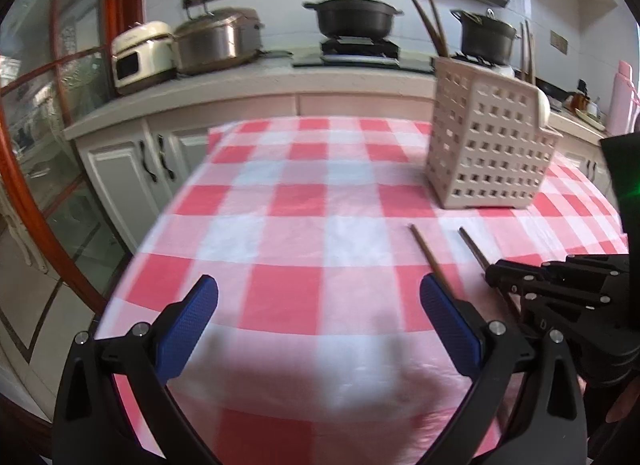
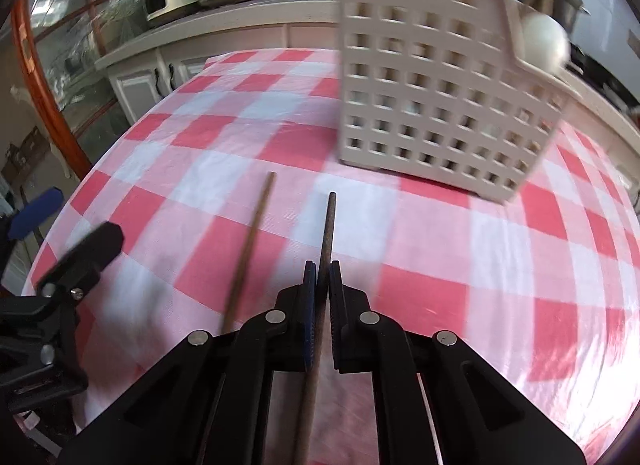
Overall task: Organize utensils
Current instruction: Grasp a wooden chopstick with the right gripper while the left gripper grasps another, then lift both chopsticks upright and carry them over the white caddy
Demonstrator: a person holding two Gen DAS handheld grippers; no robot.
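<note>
1. One dark brown chopstick (image 2: 325, 249) was clamped between the closed fingers of the right hand-held gripper (image 2: 322, 277), its tip pointing forward over the surface.
2. A second chopstick (image 2: 250, 249) lay flat just left of that hand-held gripper, nearly parallel to the first.
3. A beige perforated utensil basket (image 2: 432, 77) stood upright ahead and to the right, with chopsticks and a white rounded utensil inside.

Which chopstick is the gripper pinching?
The right-hand chopstick, clamped in the right gripper. The other chopstick lies loose on the tablecloth, untouched.
</note>
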